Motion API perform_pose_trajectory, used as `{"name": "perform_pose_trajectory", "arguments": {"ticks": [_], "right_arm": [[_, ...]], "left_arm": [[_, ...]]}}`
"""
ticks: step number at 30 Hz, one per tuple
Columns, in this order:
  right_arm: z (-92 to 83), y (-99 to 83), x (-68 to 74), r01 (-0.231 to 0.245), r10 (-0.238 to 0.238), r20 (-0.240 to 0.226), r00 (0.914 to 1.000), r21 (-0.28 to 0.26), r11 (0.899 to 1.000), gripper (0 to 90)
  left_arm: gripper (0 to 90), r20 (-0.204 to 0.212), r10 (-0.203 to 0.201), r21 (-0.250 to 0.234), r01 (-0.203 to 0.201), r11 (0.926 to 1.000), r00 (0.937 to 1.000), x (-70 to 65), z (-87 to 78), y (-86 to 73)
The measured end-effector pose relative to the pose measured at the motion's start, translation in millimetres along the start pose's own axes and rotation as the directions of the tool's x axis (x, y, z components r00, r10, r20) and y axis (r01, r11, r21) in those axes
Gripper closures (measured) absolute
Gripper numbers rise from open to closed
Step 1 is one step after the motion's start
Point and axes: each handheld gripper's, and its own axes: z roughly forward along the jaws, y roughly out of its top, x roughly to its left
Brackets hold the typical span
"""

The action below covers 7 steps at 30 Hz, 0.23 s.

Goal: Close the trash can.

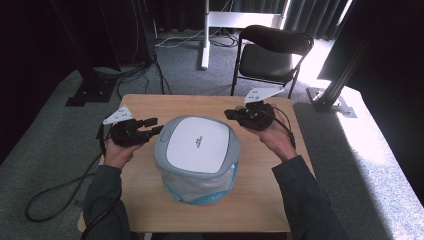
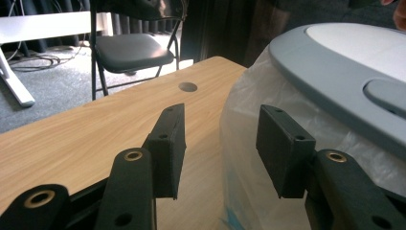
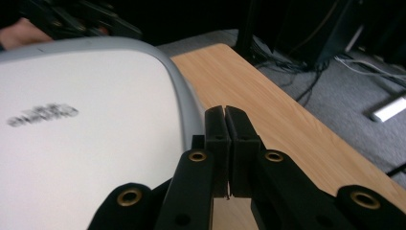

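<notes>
Lidded bin (image 1: 196, 155) with a plastic liner sits mid-worktop (image 1: 145, 200). Left tongs (image 1: 156, 126) are spread wide, empty, just beside the bin's left edge. Right tongs (image 1: 229, 114) are pressed together on nothing, by its far right corner.

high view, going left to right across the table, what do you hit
left hand → left gripper → lidded bin lined with a plastic bag → right gripper → right hand
</notes>
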Motion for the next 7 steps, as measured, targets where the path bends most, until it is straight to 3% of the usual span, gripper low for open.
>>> {"name": "perform_pose_trajectory", "arguments": {"ticks": [7], "right_arm": [[-6.3,-28.4,-19.0,-0.063,0.062,0.059,0.9963,0.009,0.998,86.2]], "left_arm": [[53.1,-0.013,-0.018,0.000,0.018,0.9998,0.9998,2.2,-5.0,-5.7]]}}
